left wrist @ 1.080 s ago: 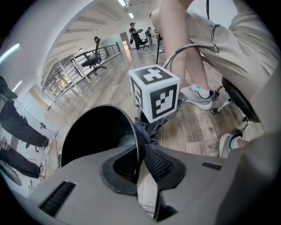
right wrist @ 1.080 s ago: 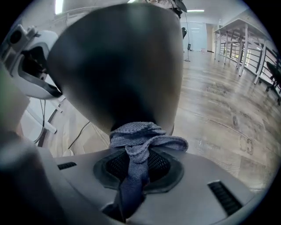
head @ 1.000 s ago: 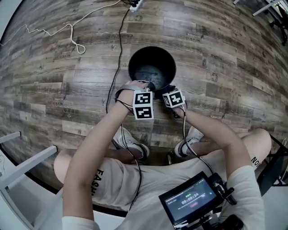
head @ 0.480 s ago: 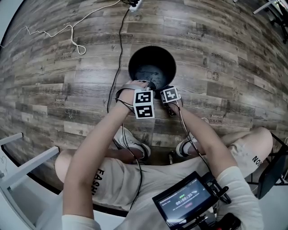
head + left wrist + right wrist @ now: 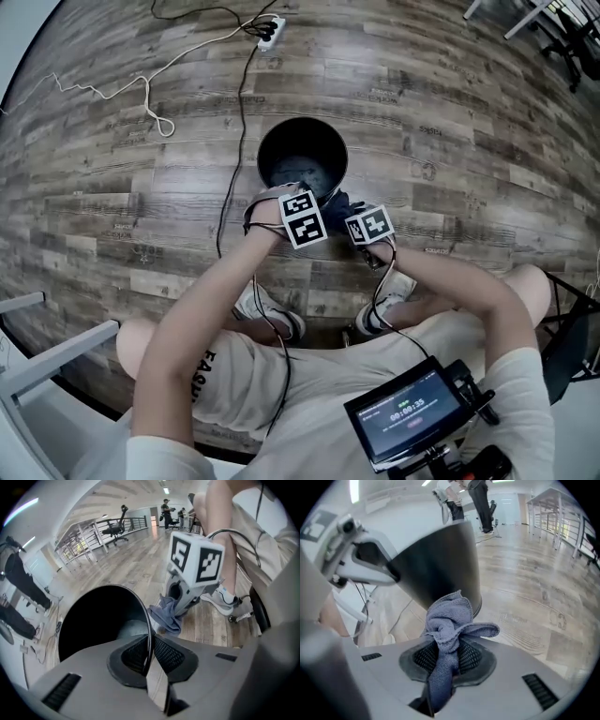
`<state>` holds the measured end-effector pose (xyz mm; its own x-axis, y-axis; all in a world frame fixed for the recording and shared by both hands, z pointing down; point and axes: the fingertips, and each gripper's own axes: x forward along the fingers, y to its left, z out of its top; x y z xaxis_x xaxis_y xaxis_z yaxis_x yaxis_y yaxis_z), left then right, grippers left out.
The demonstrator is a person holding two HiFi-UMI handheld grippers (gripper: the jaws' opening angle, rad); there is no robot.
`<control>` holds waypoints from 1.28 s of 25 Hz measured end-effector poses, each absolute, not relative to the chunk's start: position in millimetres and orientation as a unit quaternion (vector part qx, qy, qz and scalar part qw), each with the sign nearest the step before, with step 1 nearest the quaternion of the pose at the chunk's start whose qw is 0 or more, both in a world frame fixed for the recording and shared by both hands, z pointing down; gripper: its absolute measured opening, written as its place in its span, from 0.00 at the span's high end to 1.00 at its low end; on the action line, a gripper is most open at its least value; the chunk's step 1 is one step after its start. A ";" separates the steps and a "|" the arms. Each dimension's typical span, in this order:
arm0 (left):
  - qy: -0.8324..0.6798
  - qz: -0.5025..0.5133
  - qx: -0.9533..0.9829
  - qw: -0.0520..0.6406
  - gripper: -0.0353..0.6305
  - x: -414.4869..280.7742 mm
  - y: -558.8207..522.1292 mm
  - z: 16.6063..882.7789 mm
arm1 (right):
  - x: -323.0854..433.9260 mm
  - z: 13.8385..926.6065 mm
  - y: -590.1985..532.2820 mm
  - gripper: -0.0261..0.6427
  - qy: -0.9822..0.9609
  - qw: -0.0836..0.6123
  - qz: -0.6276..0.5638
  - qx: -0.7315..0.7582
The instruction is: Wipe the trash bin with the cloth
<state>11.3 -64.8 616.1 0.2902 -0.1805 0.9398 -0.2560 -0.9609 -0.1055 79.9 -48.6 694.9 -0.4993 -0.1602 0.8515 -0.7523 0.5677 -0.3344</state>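
Observation:
A black round trash bin [image 5: 302,155] stands on the wooden floor in front of the person. My left gripper [image 5: 298,190] is shut on its near rim; in the left gripper view the thin rim [image 5: 149,634] runs between the pads. My right gripper [image 5: 349,211] is shut on a bunched grey-blue cloth [image 5: 447,625], which sticks out past the fingertips. The cloth [image 5: 339,203] hangs just outside the bin's near right wall [image 5: 440,564]; I cannot tell whether it touches. From the left gripper view the right gripper [image 5: 180,604] and the cloth [image 5: 166,616] show beside the bin.
A black cable [image 5: 242,103] and a white cord [image 5: 150,89] run across the floor to a power strip [image 5: 267,28] behind the bin. The person's shoes [image 5: 272,314] are close below the bin. White furniture [image 5: 56,347] is at the lower left, office chairs [image 5: 567,28] at the far right.
The right gripper with the cloth has drawn back from the bin's rim, toward the person and to the right. The left gripper has rolled a little and stays on the rim.

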 end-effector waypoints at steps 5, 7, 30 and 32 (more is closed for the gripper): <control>-0.198 0.572 0.790 0.098 0.87 15.8 -75.3 614.5 | 81.9 621.9 -44.2 0.84 -0.796 0.337 0.401 0.304; -0.202 0.563 0.794 0.107 0.87 17.9 -76.2 612.3 | 83.0 600.4 -45.9 0.84 -0.801 0.317 0.401 0.312; -0.057 0.614 0.783 -0.081 0.83 -34.2 -58.8 620.3 | 35.5 613.3 -73.3 0.84 -0.822 0.338 0.333 0.313; -0.051 0.615 0.782 -0.083 0.83 -33.5 -58.8 620.2 | 32.0 620.6 -81.9 0.84 -0.821 0.340 0.328 0.321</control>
<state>-33.5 -58.8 620.2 0.2377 -0.1822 0.9541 0.0228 -0.9809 -0.1930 32.0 -81.9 620.6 -0.5627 -0.3045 0.7686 -0.7507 0.5776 -0.3207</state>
